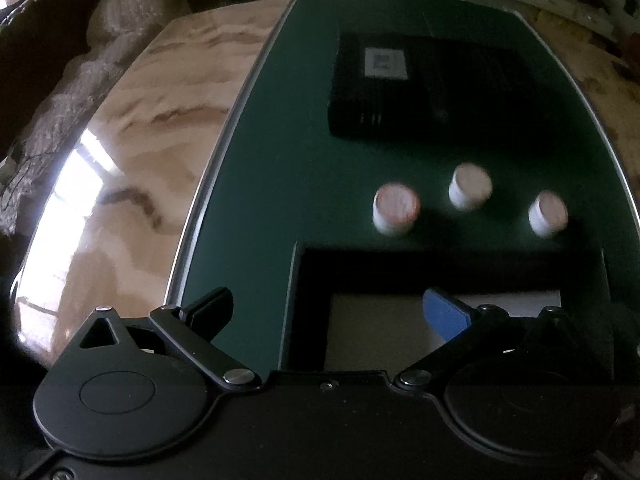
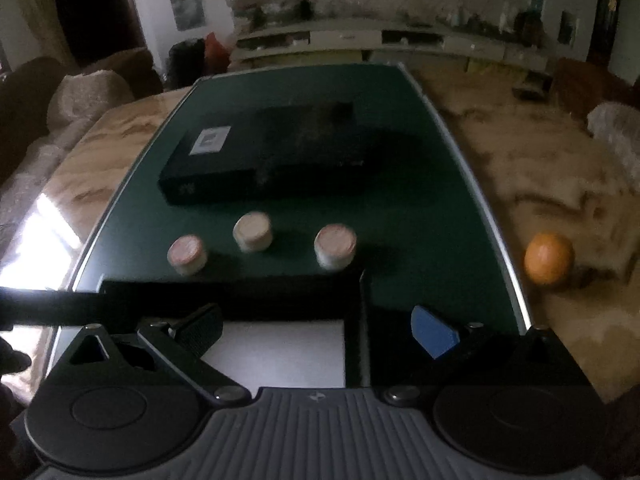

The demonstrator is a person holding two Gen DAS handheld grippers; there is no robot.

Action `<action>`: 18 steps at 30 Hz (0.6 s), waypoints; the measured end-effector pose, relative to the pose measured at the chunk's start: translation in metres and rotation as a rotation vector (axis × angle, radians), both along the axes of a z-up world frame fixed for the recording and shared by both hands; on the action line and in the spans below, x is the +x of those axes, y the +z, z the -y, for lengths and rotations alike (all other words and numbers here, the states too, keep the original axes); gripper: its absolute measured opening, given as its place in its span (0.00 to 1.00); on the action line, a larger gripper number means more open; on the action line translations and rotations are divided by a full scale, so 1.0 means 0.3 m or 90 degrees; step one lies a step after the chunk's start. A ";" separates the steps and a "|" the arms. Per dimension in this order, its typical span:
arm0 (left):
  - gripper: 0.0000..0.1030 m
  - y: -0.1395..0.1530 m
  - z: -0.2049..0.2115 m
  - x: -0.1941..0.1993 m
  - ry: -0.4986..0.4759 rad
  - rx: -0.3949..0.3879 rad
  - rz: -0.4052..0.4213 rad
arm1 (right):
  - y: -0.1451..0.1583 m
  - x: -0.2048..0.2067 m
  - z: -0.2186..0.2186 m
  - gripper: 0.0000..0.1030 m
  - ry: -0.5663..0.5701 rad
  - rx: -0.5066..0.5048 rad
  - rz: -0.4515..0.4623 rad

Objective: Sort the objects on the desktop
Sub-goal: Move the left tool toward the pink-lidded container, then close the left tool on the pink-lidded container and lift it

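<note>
Three short white cylinders stand on a green mat [image 1: 280, 168]: left [image 1: 395, 209], middle [image 1: 469, 186], right [image 1: 547, 213]. They also show in the right wrist view: left [image 2: 187, 255], middle [image 2: 253, 231], right [image 2: 335, 246]. A black box with a white label [image 1: 424, 84] [image 2: 264, 156] lies behind them. A black open box with a white bottom [image 1: 376, 332] [image 2: 280, 348] sits in front. My left gripper [image 1: 328, 312] is open and empty above that box. My right gripper [image 2: 316, 330] is open and empty above it too.
The green mat [image 2: 420, 208] lies on a glossy marble table [image 1: 132, 152]. An orange [image 2: 549, 258] rests on the table right of the mat. A sofa with cushions [image 1: 80, 48] stands beyond the table's left edge. A white cabinet [image 2: 380, 40] is far behind.
</note>
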State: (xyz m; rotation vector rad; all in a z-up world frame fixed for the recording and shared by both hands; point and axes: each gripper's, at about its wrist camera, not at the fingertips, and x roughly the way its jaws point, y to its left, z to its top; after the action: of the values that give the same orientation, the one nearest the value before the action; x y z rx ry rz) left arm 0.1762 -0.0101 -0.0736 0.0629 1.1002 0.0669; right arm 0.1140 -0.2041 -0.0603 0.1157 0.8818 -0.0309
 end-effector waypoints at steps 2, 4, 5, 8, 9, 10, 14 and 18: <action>1.00 -0.016 0.012 0.048 0.000 0.001 0.002 | -0.012 0.033 0.018 1.00 0.001 0.019 -0.006; 1.00 -0.033 0.024 0.086 0.000 -0.001 0.003 | -0.024 0.057 0.036 1.00 -0.002 0.041 -0.012; 1.00 -0.042 0.030 0.103 0.000 -0.002 0.004 | -0.030 0.069 0.047 1.00 -0.002 0.058 -0.014; 1.00 -0.068 0.048 0.150 0.001 -0.005 0.004 | -0.043 0.093 0.066 1.00 -0.009 0.082 -0.013; 1.00 -0.076 0.054 0.163 0.001 -0.005 0.003 | -0.045 0.098 0.069 1.00 -0.010 0.081 -0.008; 1.00 -0.085 0.061 0.174 0.000 -0.004 0.003 | -0.047 0.102 0.072 1.00 -0.011 0.081 -0.003; 0.95 -0.112 0.079 0.201 0.000 0.004 0.011 | -0.051 0.113 0.094 1.00 -0.017 0.103 0.013; 0.89 -0.141 0.075 0.231 0.005 -0.007 0.001 | -0.060 0.117 0.123 1.00 -0.029 0.136 0.021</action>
State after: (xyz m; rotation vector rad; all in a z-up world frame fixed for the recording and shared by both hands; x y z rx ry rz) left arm 0.2456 -0.0326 -0.1159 0.0495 1.0989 0.0679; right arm 0.1490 -0.2410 -0.0783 0.3344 0.8470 0.0227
